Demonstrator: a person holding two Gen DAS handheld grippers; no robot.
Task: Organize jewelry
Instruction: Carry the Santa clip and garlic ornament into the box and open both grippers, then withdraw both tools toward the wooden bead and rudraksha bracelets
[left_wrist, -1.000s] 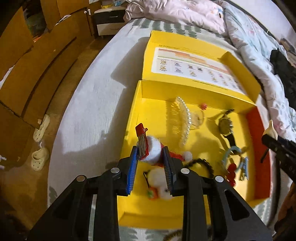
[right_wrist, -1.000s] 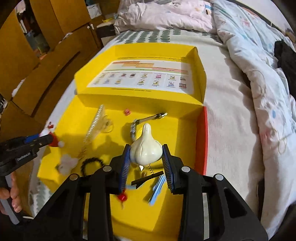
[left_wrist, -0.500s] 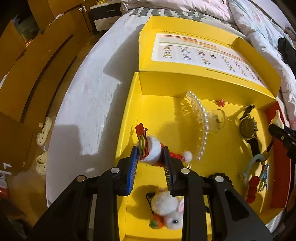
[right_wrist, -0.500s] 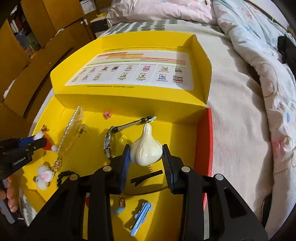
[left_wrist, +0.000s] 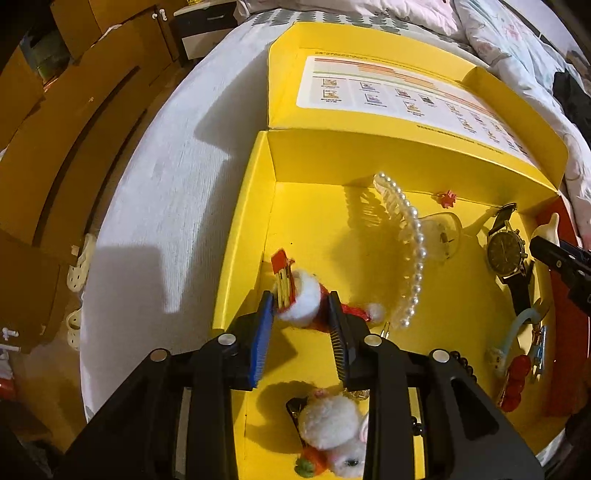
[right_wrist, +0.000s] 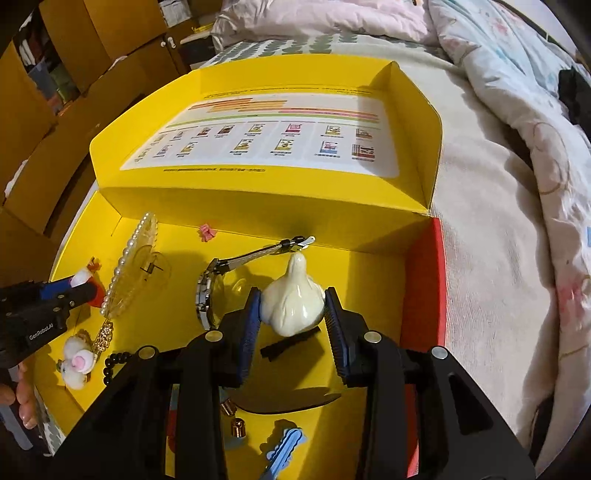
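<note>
Over the open yellow cardboard box (left_wrist: 240, 236) on the bed, the left gripper (left_wrist: 301, 310), its jaws just opening slightly, pinches a red-and-white plush Santa hair clip (left_wrist: 306, 302), and the right gripper (right_wrist: 291, 308) pinches a cream garlic-shaped clip (right_wrist: 293, 306), probably to set both inside.

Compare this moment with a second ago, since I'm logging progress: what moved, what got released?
Both grippers came down toward the yellow box. The left gripper, its jaws just opening slightly, keeps the Santa-hat clip between its pads; the right gripper keeps the cream garlic-shaped clip. Nothing released. Pearl comb, watch and bunny clip lie unmoved.
</note>
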